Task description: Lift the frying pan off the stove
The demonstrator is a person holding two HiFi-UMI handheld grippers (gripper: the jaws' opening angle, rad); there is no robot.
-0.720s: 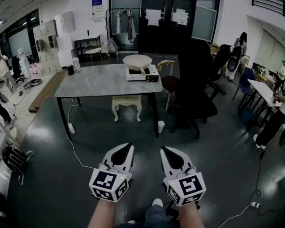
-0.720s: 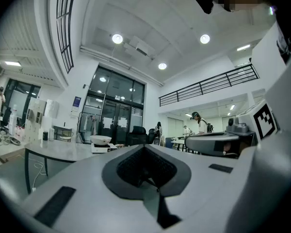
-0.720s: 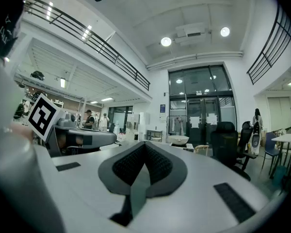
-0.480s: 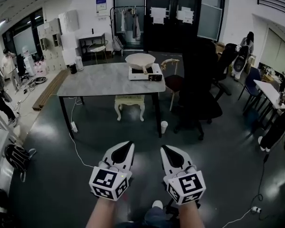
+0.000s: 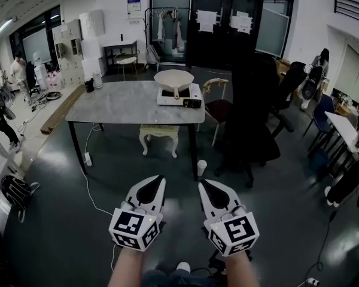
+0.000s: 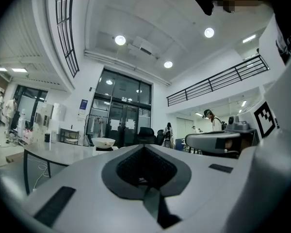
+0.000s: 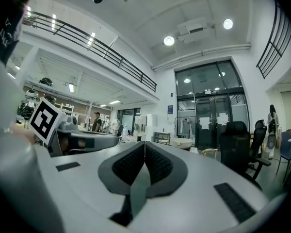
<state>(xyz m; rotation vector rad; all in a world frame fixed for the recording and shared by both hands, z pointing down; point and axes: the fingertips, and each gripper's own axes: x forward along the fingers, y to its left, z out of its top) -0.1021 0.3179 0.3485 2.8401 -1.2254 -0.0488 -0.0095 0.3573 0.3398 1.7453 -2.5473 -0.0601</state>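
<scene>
A white frying pan [image 5: 174, 79] sits on a white portable stove [image 5: 179, 95] at the far right end of a grey table [image 5: 119, 103], several steps ahead of me. Its handle points toward me. In the left gripper view the frying pan [image 6: 103, 141] shows small and far off. My left gripper [image 5: 160, 178] and right gripper [image 5: 200, 183] are held side by side low in the head view, both shut and empty, far short of the table.
A cream stool [image 5: 160, 135] stands under the table and a paper cup [image 5: 201, 167] on the floor by its near right leg. Black office chairs [image 5: 251, 118] crowd the right. A white cable [image 5: 96, 196] trails over the floor on the left. People stand at both sides.
The table and stove have drifted slightly within the head view as I shift. Both grippers stay shut in the same spot at the bottom of the view.
</scene>
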